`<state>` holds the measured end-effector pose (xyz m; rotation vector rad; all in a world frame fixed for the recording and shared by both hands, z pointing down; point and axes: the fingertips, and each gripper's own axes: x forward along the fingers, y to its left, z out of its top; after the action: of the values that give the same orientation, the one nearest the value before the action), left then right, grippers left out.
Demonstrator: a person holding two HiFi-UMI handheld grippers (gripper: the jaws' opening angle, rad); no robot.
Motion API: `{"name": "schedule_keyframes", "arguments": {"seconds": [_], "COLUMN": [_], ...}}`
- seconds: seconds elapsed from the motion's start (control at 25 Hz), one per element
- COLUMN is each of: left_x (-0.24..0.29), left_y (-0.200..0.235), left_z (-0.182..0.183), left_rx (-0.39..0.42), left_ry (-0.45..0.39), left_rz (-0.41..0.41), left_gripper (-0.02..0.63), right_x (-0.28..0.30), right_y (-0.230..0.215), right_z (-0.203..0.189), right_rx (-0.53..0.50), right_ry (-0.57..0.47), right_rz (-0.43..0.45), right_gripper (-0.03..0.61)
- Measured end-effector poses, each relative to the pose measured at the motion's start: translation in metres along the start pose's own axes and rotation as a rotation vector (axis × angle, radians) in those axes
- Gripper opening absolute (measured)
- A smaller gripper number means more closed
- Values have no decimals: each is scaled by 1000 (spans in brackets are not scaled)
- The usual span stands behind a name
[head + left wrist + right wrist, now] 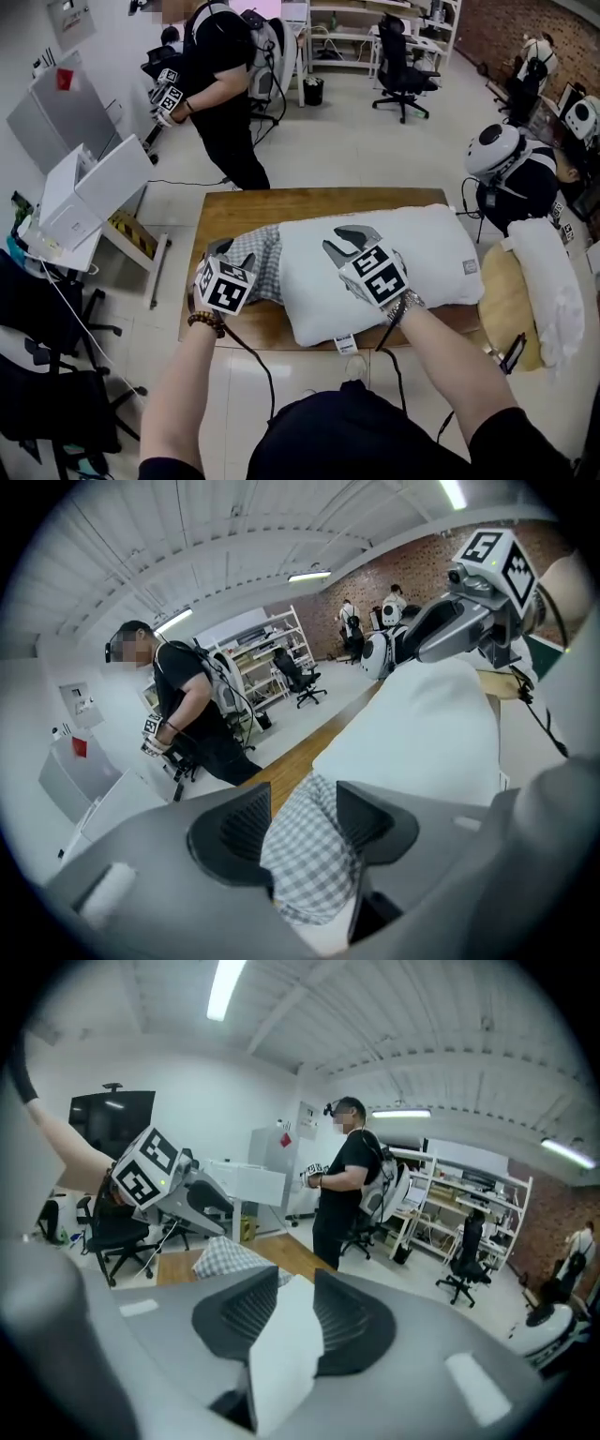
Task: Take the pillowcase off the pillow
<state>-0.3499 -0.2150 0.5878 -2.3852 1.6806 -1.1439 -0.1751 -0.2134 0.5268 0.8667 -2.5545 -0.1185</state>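
Removal is judged nearly done: the grey-checked cloth pillowcase [261,264] is bunched at the left end of the white rectangular pillow [422,248] on the wooden counter [281,202] and remains to be drawn clear, with the left gripper [217,250] jaws apart around it and the right gripper [349,242] jaws apart astride a pillow fold.

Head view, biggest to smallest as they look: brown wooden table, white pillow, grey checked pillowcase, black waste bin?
1. brown wooden table
2. white pillow
3. grey checked pillowcase, bunched at the pillow's left end
4. black waste bin, which stands farther from the camera, so its true size is unsure
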Motion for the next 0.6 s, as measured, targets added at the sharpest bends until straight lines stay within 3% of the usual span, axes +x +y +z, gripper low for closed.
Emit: {"name": "schedule_keyframes", "arguments": {"seconds": [0.16, 0.4, 0.6], "left_x": [-38, -102, -137], "left_y": [-6, -59, -122], "left_z": [24, 78, 117], "left_rx": [10, 19, 31], "left_ry": [-134, -312, -386], "left_rz": [1, -43, -102], "left_gripper": [161, 35, 5], "right_x": [-42, -104, -153], "right_y": [14, 39, 46], "right_z": [22, 34, 31], "right_rx": [-61, -70, -64], "right_ry": [-115, -199, -258], "right_rz": [-65, -103, -117], "right_gripper": [8, 1, 0]}}
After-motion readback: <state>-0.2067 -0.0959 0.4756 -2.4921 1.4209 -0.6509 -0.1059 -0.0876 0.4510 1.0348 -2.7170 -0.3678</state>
